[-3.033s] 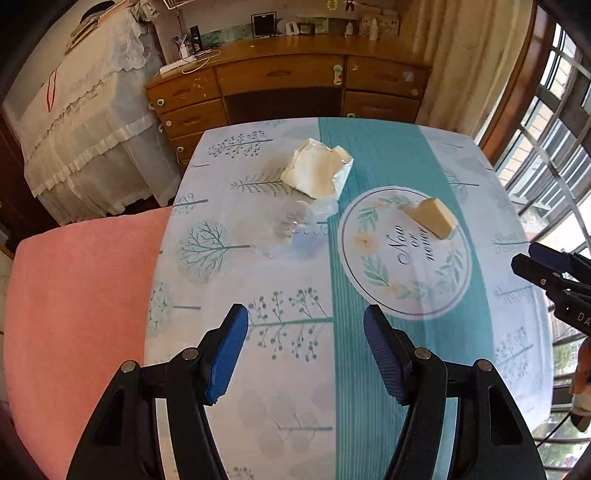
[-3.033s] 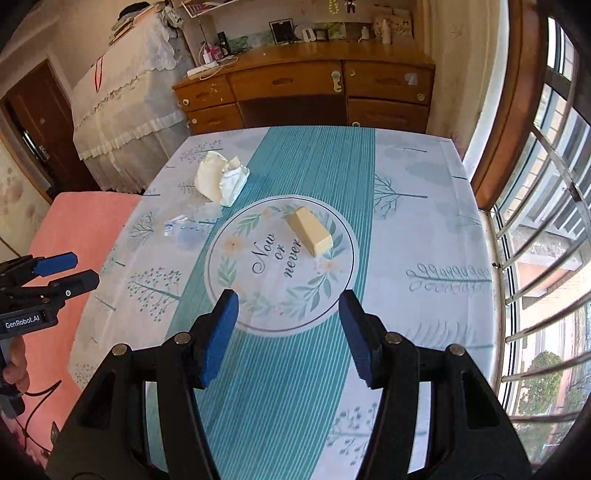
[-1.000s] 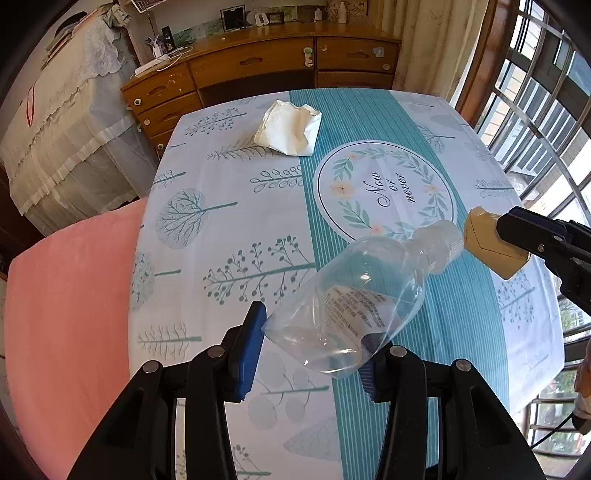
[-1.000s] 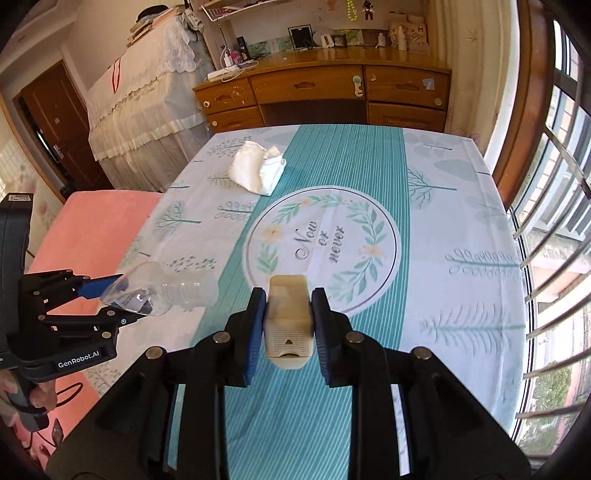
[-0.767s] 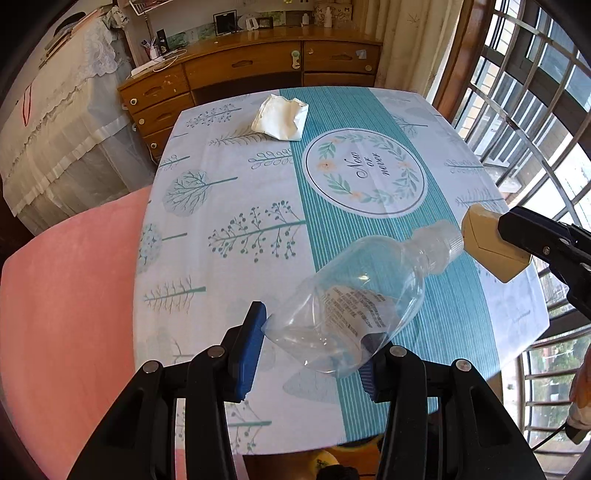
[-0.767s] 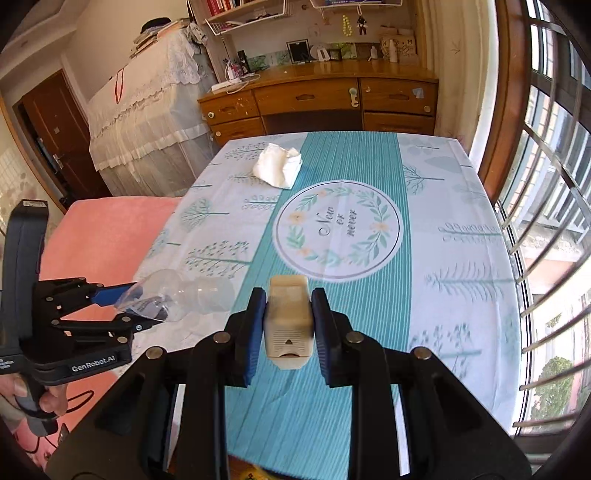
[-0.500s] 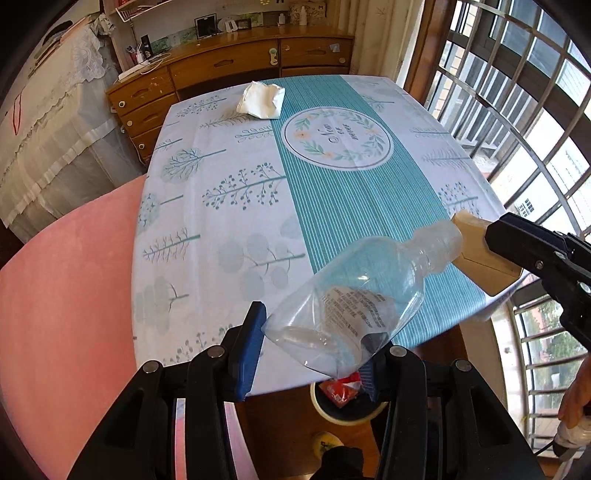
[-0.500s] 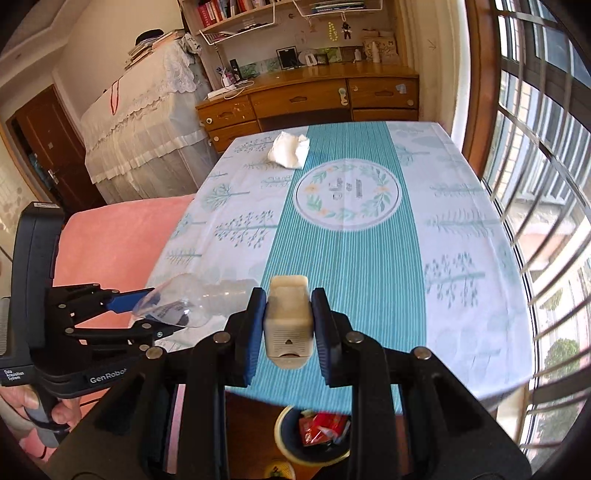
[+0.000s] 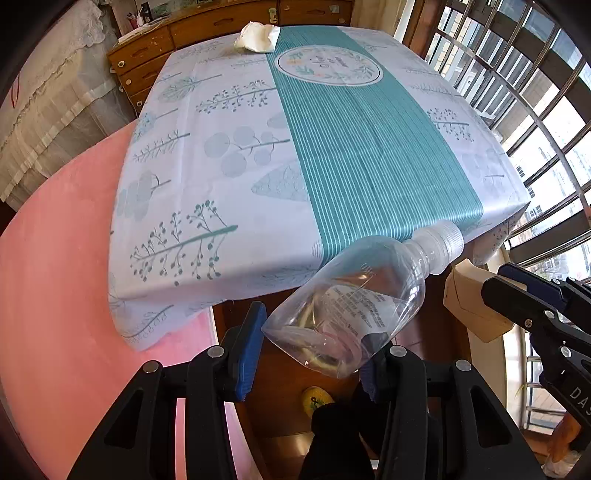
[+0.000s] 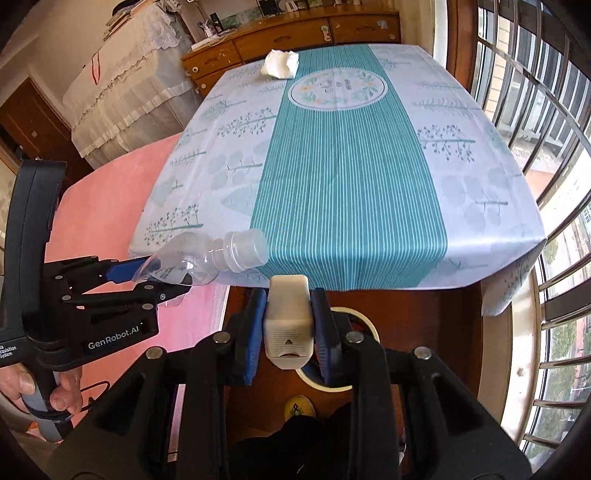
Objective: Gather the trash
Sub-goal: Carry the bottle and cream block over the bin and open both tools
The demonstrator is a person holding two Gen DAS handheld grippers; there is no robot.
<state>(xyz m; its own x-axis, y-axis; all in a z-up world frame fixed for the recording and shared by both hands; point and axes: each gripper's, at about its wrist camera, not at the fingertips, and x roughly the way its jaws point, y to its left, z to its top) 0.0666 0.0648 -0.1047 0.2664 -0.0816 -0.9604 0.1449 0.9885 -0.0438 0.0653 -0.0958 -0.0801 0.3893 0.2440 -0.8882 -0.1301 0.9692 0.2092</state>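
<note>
My left gripper [image 9: 314, 350] is shut on a crushed clear plastic bottle [image 9: 365, 295], held off the near edge of the table; the bottle also shows in the right wrist view [image 10: 207, 258]. My right gripper [image 10: 290, 332] is shut on a beige box-shaped piece [image 10: 288, 321], which also shows in the left wrist view [image 9: 469, 302]. Below it sits a round yellow-rimmed bin [image 10: 365, 325], mostly hidden by the gripper. A crumpled white tissue [image 10: 279, 63] lies at the table's far end; it also shows in the left wrist view [image 9: 258, 37].
The table [image 10: 351, 166] wears a teal-striped cloth with a tree print. A pink seat [image 9: 55, 295] is at the left. A wooden dresser [image 10: 295, 29] stands behind the table, barred windows [image 10: 535, 110] at the right. A yellow slipper [image 9: 317, 398] lies on the floor.
Both grippers have drawn back past the table's near edge and lowered, still holding the bottle and the beige piece. The bin now sits right under the right gripper.
</note>
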